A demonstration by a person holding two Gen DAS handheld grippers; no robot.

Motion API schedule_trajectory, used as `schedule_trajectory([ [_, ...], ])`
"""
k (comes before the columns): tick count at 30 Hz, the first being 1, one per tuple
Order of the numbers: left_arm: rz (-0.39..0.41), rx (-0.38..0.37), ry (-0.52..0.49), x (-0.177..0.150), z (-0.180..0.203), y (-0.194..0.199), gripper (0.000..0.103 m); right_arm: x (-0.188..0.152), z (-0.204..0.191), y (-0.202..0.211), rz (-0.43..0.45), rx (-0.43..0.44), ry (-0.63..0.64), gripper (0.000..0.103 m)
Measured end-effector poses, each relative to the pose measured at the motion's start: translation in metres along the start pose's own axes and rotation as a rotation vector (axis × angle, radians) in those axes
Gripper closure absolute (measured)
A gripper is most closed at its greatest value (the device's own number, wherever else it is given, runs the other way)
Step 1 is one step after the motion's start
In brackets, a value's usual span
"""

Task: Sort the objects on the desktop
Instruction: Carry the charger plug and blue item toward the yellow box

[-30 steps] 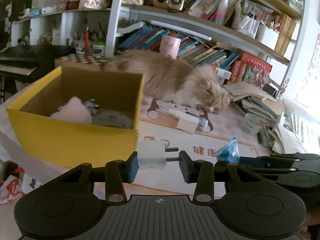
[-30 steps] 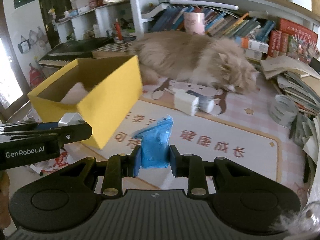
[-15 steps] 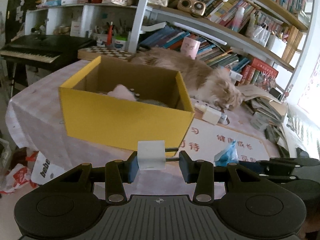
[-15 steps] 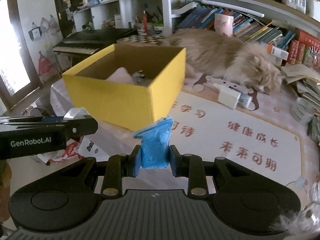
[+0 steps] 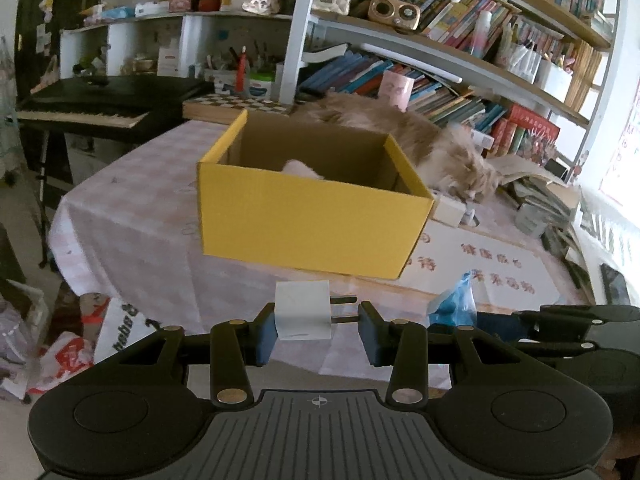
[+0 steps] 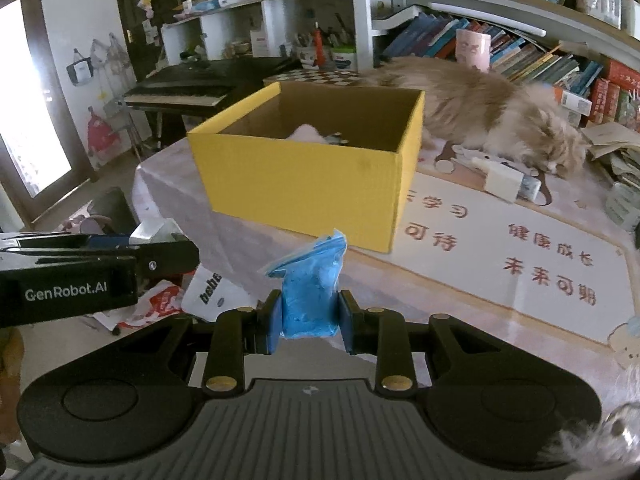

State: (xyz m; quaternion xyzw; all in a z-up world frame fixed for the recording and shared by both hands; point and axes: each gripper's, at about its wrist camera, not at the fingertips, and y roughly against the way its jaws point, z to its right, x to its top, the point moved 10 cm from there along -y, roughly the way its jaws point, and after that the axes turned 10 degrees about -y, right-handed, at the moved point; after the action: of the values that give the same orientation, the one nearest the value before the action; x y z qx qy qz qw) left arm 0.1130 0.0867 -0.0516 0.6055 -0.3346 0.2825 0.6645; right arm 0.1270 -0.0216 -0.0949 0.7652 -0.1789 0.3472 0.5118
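Yellow cardboard is the landmark: the yellow box (image 5: 316,216) sits open-topped on the table (image 5: 132,216), and everything else is placed from it.

From the left wrist, the left gripper (image 5: 318,326) hangs in front of the box's near wall, lower than its rim and off the table's front edge. Its jaws are clamped on a white plug adapter (image 5: 303,310), one pad flat against the body, the other bearing on the tips of the two prongs (image 5: 343,309). That end-to-end hold looks chosen to keep the small block from twisting. The tool tilts downward toward the box, level across. Something pale pink (image 5: 302,168) already lies inside the box. A cat (image 5: 424,148) lies behind the box and to its right; another white charger (image 5: 450,210) rests by the box's right corner. I judge the adapter is meant for the box, though it is not yet over the opening.

From the right wrist, the right gripper (image 6: 307,316) is closed on a blue packet (image 6: 310,288), squeezed at its lower half so the crumpled top stands free above the pads. It too is in front of the box's near wall, below the rim, angled downward. The left tool reaches in from the left, beside it, both facing the box alike. Clearing the rim will need a lift first.
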Motion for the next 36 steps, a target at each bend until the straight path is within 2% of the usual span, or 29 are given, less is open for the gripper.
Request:
schedule_trajectory([
  [11, 0.002, 0.026, 0.001, -0.011, -0.024, 0.015, 0.062, -0.01, -0.035, -0.003, -0.009, 0.029, 0.018, 0.076],
  [24, -0.006, 0.007, 0.006, -0.01, -0.029, 0.012, 0.062, -0.012, -0.046, -0.007, -0.022, 0.024, 0.022, 0.076],
  [31, 0.01, 0.008, 0.039, -0.003, -0.032, 0.0, 0.062, 0.0, -0.034, -0.014, -0.033, 0.022, 0.022, 0.076],
  [36, 0.058, 0.029, 0.035, 0.021, -0.033, -0.005, 0.062, 0.025, -0.029, -0.024, -0.011, 0.04, 0.028, 0.076],
])
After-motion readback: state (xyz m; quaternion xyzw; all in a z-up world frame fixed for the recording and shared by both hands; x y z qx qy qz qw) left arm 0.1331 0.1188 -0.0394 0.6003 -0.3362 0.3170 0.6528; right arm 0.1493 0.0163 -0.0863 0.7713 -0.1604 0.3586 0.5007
